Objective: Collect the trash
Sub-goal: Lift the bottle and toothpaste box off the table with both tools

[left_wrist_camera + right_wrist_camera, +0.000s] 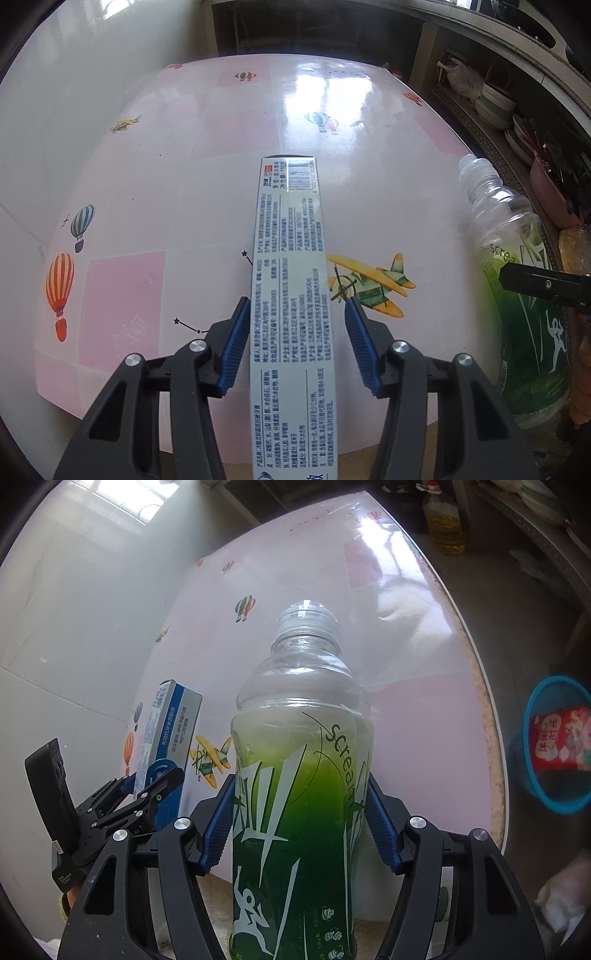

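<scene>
A long white-and-blue toothpaste box runs lengthwise between the blue pads of my left gripper, which is shut on it. Its far end sits raised above the pink table. From the right wrist view the same box slants upward in the left gripper. My right gripper is shut on a clear plastic bottle with a green label and clear cap, one pad pressing each side. That bottle shows at the right of the left wrist view, with a black finger of the right gripper across it.
A blue basket holding a red packet stands on the floor beyond the table's right edge. A bottle of yellow oil stands on the floor farther back. Shelves with stacked bowls line the right side. A white tiled wall borders the table's left.
</scene>
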